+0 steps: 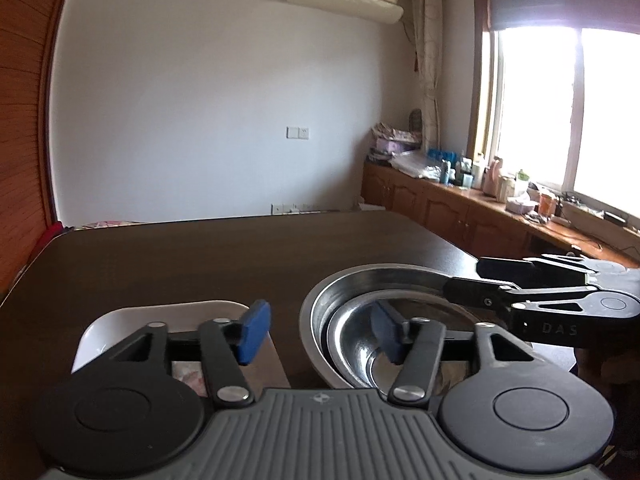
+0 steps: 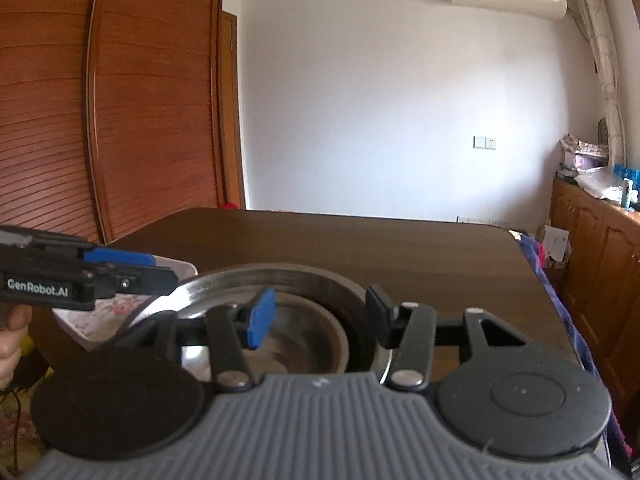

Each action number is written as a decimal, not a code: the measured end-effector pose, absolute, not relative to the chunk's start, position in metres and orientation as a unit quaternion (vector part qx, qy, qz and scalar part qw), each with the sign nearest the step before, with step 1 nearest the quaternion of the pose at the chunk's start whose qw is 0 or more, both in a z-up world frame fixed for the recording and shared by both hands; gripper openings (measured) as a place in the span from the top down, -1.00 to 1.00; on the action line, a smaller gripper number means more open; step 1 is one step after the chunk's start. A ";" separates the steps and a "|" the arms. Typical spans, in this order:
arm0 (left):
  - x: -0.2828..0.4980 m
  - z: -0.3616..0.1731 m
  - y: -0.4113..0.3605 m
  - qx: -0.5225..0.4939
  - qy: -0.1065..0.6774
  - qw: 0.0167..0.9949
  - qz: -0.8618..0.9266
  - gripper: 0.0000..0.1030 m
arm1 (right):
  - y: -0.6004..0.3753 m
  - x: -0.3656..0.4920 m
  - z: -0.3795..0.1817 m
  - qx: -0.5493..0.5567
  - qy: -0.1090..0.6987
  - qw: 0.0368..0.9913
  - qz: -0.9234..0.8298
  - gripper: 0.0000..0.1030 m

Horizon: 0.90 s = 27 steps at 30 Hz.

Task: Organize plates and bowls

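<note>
Steel bowls [image 1: 352,312] sit nested in a wide outer one on the dark table [image 1: 180,260], at its near right. A white rectangular dish [image 1: 132,320] lies to their left. My left gripper [image 1: 320,334] is open; one blue pad hangs over the dish's right end, the other over the bowls' left side. My right gripper [image 1: 468,280] reaches in from the right at the outer bowl's far rim. In the right wrist view it [image 2: 320,318] stands open above the steel bowls [image 2: 304,280], pads touching nothing. The left gripper [image 2: 152,268] hovers over the flower-patterned dish [image 2: 100,320].
The table [image 2: 400,240] stretches bare behind the dishes. A wooden cabinet [image 1: 460,208] crowded with bottles runs under the window at right. Louvred wooden doors [image 2: 120,120] stand at left. A person's hand [image 2: 12,340] holds the left gripper.
</note>
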<state>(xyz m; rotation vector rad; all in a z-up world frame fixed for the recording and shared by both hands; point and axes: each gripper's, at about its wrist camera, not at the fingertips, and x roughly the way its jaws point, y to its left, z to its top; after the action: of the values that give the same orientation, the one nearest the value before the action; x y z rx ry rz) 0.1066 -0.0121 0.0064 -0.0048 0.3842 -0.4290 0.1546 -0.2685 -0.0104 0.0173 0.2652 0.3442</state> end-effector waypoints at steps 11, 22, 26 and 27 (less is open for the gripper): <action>0.098 -0.009 -0.013 -0.012 0.186 0.960 -0.209 -0.97 | -0.284 0.147 -0.026 0.046 0.113 0.983 0.134 -0.31; 0.100 -0.017 -0.017 -0.019 0.201 0.954 -0.222 -0.77 | -0.283 0.156 -0.040 0.068 0.125 0.981 0.135 -0.53; 0.100 -0.018 -0.018 -0.020 0.205 0.952 -0.225 -0.71 | -0.282 0.154 -0.044 0.072 0.126 0.980 0.138 -0.53; 0.100 -0.019 -0.019 -0.020 0.205 0.952 -0.226 -0.70 | -0.281 0.154 -0.044 0.074 0.128 0.979 0.139 -0.53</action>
<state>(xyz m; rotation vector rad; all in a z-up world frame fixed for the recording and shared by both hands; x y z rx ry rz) 0.1003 -0.0193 -0.0187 -0.0411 0.4170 -0.4592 0.1543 -0.2815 -0.0444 0.1488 0.2571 0.2791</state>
